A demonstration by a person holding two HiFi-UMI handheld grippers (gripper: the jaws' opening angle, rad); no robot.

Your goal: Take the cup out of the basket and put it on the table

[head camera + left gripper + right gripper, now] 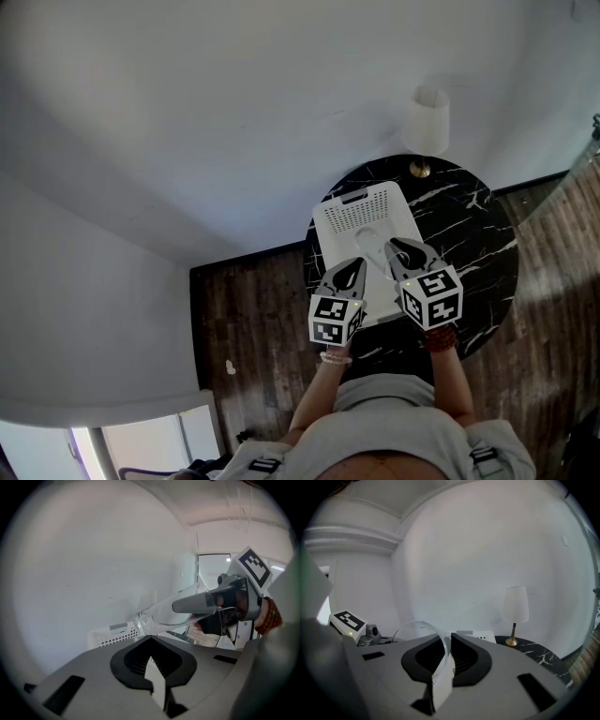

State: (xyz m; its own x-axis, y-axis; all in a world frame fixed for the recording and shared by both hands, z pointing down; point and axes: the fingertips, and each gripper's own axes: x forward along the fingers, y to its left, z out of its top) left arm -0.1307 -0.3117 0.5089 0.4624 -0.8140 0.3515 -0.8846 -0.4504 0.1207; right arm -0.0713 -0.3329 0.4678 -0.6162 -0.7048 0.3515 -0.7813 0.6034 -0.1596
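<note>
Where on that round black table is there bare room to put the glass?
Bare marble lies right of the white basket, out to the right rim of the table, in front of the lamp. The basket crowds the left side.

Cup (171, 613) is clear glass, tall w/ a thick base, pinched by its wall at the rim in my right gripper (446, 658). It's tipped nearly onto its side, base end pointing away from that gripper, mouth end at the jaws. It hangs over the basket (364, 217), not touching it as far as I can tell. Basket is white plastic, rectangular, perforated walls, sitting on the round black marble table (473, 234) w/ white veining, on the side nearer me.
</note>
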